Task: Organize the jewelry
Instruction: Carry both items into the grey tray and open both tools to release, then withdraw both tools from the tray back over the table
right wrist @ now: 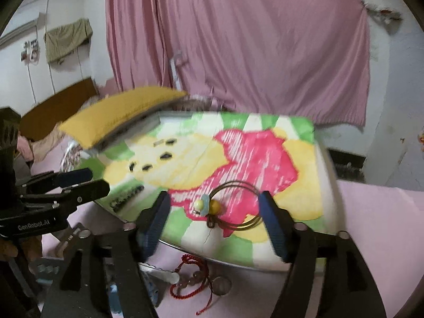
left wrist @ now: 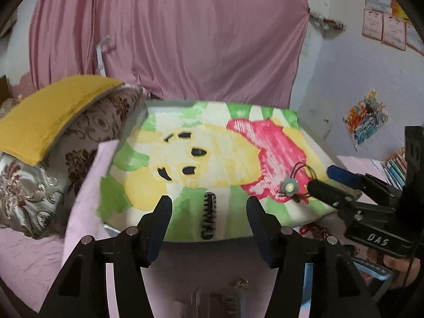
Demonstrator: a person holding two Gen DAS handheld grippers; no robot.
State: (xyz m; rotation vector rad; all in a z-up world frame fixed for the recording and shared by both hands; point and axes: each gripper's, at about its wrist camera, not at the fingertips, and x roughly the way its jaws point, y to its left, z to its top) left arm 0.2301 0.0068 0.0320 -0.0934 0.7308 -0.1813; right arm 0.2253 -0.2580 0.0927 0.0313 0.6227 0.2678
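Observation:
A tray (left wrist: 111, 228) lined with a green, yellow and pink printed cloth (left wrist: 217, 143) lies on the bed. A black spiral hair tie (left wrist: 208, 216) lies on it between the fingers of my open left gripper (left wrist: 209, 212). A brown cord bracelet with a pale flower bead (left wrist: 291, 186) lies at the tray's right. In the right wrist view the bracelet (right wrist: 233, 206) sits between the fingers of my open right gripper (right wrist: 214, 209). The hair tie (right wrist: 127, 194) shows at left. A red cord bracelet (right wrist: 190, 278) lies on the pink sheet before the tray.
A yellow cushion (left wrist: 50, 116) and a floral pillow (left wrist: 79, 145) press against the tray's left side. A pink curtain (left wrist: 169, 34) hangs behind. Small items (right wrist: 159, 275) lie on the pink sheet near the red bracelet. Books (left wrist: 394, 167) stand at far right.

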